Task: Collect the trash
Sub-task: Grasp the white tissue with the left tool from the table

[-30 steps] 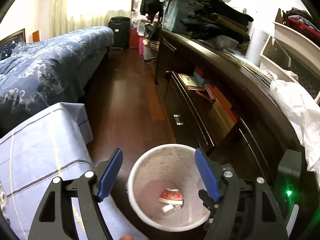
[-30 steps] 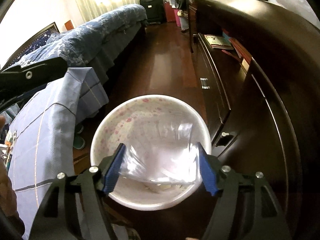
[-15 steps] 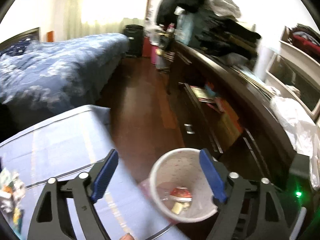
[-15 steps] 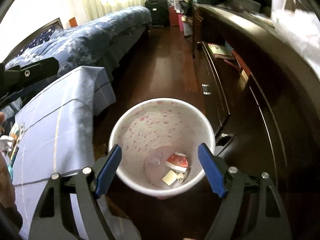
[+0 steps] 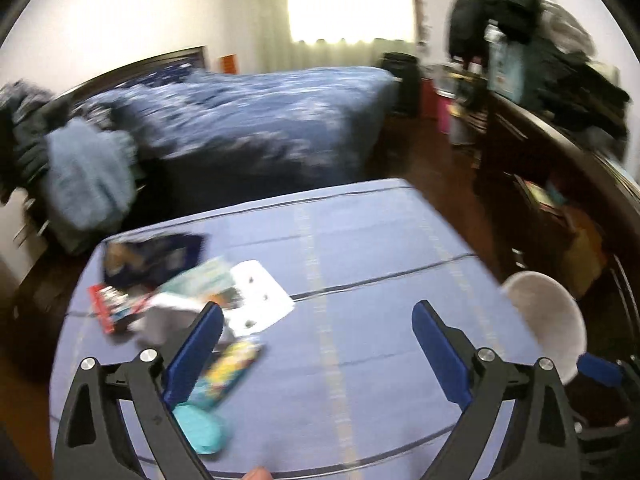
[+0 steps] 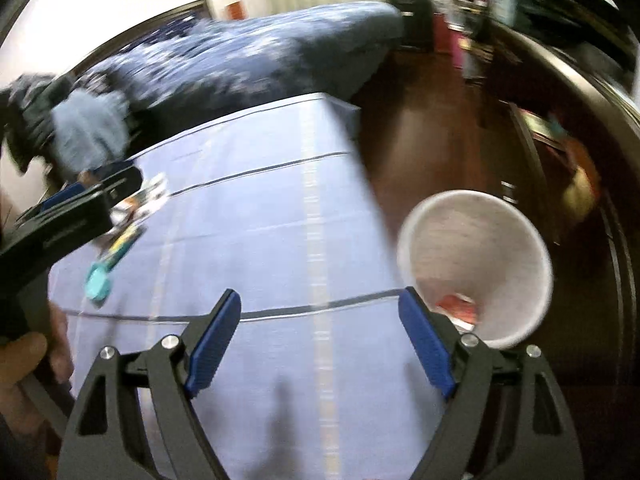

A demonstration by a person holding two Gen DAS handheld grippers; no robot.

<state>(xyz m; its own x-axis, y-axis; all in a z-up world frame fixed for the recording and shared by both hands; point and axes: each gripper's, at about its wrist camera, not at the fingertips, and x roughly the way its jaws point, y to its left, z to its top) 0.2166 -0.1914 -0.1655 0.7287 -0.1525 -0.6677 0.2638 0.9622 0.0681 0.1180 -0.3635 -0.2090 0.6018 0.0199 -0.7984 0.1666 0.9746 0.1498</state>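
the wrappers [image 5: 168, 300] heaped on the table [image 5: 360, 240] look light, thin and crinkly, so i'd pinch a free edge; my left gripper [image 5: 316, 344] and right gripper [image 6: 320, 340] have just been opening, empty; the bin [image 6: 476, 264] stands right of the table

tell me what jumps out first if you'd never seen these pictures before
The blue tablecloth fills the middle of both views, with a heap of bright wrappers scattered over its left part. Off the table's right edge, on the dark floor, stands a white bin with a red scrap in the bottom. Behind the table lies a bed with a dark blue quilt, under a glaring window.
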